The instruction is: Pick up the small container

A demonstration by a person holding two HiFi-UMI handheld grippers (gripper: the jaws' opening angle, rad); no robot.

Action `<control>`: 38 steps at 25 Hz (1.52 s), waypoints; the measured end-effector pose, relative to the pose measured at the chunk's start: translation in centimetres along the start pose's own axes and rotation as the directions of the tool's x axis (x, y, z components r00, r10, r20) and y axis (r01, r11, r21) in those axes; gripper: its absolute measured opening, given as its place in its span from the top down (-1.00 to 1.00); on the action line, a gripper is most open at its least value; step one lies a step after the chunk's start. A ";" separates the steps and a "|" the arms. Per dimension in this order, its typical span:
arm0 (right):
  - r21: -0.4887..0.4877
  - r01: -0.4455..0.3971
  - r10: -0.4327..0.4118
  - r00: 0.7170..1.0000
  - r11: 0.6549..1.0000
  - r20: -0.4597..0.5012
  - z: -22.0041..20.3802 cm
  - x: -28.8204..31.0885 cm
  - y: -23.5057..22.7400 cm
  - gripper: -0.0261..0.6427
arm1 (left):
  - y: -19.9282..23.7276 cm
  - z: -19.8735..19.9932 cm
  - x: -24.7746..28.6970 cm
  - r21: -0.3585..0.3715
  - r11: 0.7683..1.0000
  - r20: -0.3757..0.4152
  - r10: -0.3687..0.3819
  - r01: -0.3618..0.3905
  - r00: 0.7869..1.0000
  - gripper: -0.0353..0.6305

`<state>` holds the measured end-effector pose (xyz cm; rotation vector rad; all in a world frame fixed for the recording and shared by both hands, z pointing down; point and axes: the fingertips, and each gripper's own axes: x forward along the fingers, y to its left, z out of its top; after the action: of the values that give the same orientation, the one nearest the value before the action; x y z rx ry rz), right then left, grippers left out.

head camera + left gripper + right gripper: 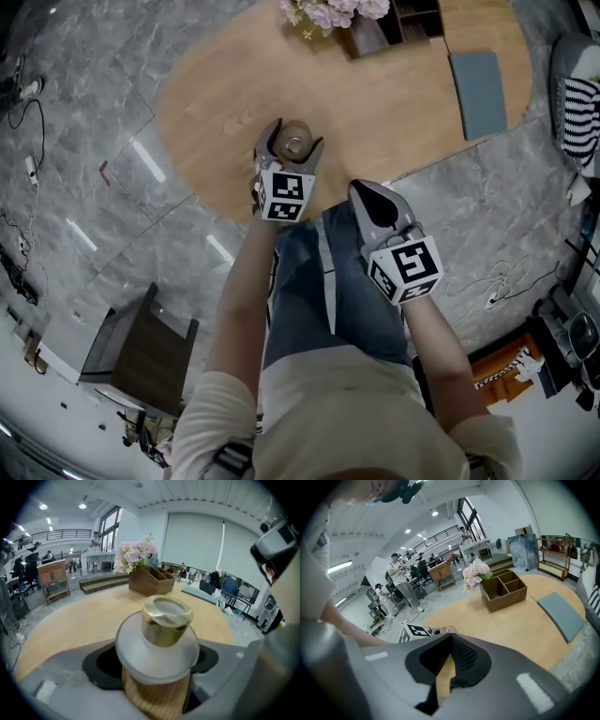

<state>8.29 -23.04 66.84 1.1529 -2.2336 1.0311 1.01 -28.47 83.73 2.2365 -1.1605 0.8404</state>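
Note:
The small container (293,142) stands on the oval wooden table (394,112) near its front edge. It has a wooden base, a frosted white shoulder and a gold cap (166,618). My left gripper (295,134) is open, one finger on each side of the container, and its dark pads flank the wooden base (154,693) without visibly pressing on it. My right gripper (363,190) hangs shut and empty off the table's front edge, to the right of the left one, above the person's jeans. In the right gripper view the right gripper (450,638) shows its jaw tips meeting.
A wooden organiser box (389,26) and pink flowers (330,11) sit at the table's far side. A grey-blue pad (476,92) lies at its right end. A dark stool (141,352) stands on the marble floor at lower left. Cables trail along both sides.

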 end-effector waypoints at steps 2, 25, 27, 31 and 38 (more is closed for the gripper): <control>0.004 0.001 -0.001 1.000 1.000 -0.003 -0.2 0.0 -0.1 0.93 | 0.0 0.1 0.1 0.007 1.000 0.006 0.006 -0.006 1.000 -0.21; 0.012 0.045 -0.046 0.996 0.999 0.083 0.5 -3.9 3.6 0.93 | -1.3 1.9 -5.4 0.016 1.000 0.015 -0.006 0.005 1.000 -0.17; 0.009 0.050 -0.051 0.994 0.999 0.095 0.7 -4.6 4.4 0.93 | -1.7 2.8 -6.7 0.034 0.999 0.029 -0.014 0.013 0.999 -0.17; 0.009 0.064 -0.064 0.990 0.998 0.122 1.1 -6.2 6.0 0.93 | -2.5 3.9 -9.4 0.041 0.999 0.045 -0.029 0.028 0.999 -0.17; 0.004 0.088 -0.088 0.982 0.996 0.168 1.9 -9.0 8.5 0.93 | -3.7 6.0 -14.4 0.034 0.998 0.077 -0.048 0.045 0.996 -0.17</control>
<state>6.32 -16.73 56.25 1.3703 -2.2874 0.9248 -0.60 -22.60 68.92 2.3320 -1.1328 0.7648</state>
